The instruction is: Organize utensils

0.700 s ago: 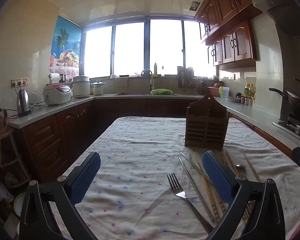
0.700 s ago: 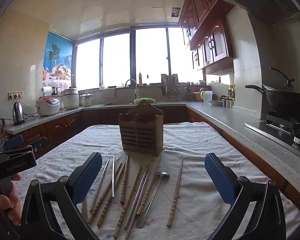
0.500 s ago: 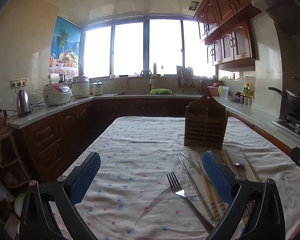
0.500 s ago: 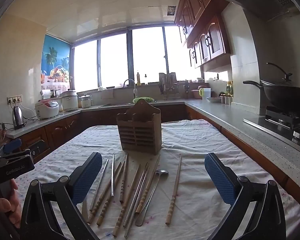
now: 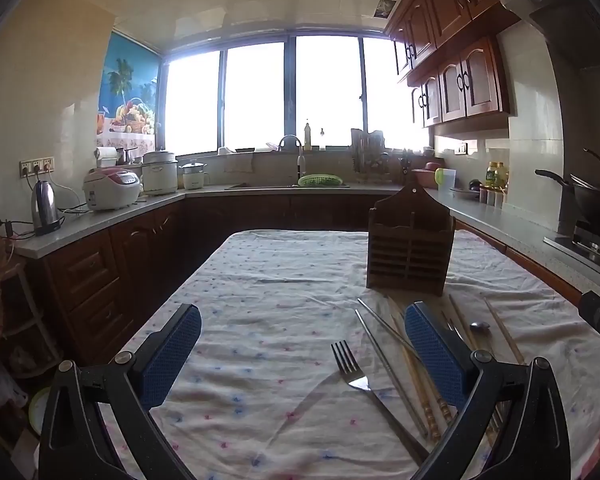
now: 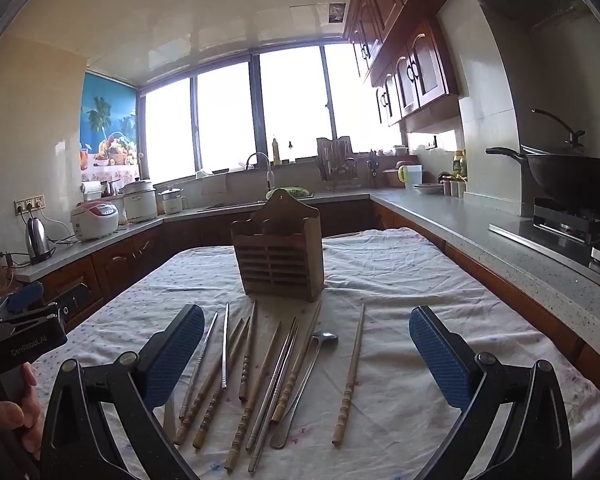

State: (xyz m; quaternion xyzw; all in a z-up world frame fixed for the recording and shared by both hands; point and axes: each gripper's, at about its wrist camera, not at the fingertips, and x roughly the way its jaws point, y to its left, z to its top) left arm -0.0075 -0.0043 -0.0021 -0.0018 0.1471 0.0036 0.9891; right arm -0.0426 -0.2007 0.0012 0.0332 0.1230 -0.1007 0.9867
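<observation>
In the left wrist view, the left gripper [image 5: 302,354] is held above the cloth-covered surface [image 5: 260,280] with its jaws wide apart and nothing between them. A fork [image 5: 374,394] is seen lying flat on the cloth between the two blue pads, nearer the right-hand one, its tines pointed away from the camera. Two metal chopsticks [image 5: 384,340] are laid just beside the fork, and wooden chopsticks [image 5: 424,396] are partly hidden behind the right-hand pad. A spoon [image 5: 480,326] bowl is visible beyond that pad. A wooden utensil holder [image 5: 410,250] is stood upright farther back on the cloth, apart from the loose pieces. A kettle [image 5: 44,208] and a rice cooker [image 5: 110,188] are set on the side counter. In the right wrist view, the right gripper [image 6: 306,356] is likewise held over the surface [image 6: 420,280], jaws spread wide and empty. The wooden utensil holder [image 6: 278,258] is found straight ahead, and the loose utensils are fanned out on the cloth in front of it: metal chopsticks [image 6: 225,346], several wooden chopsticks [image 6: 256,392], a spoon [image 6: 304,388], and a single wooden chopstick [image 6: 350,376] a little apart to the right. The left gripper [image 6: 24,332], gripped by a hand, is seen at the left edge. A wok [image 6: 572,176] is rested on the stove.
</observation>
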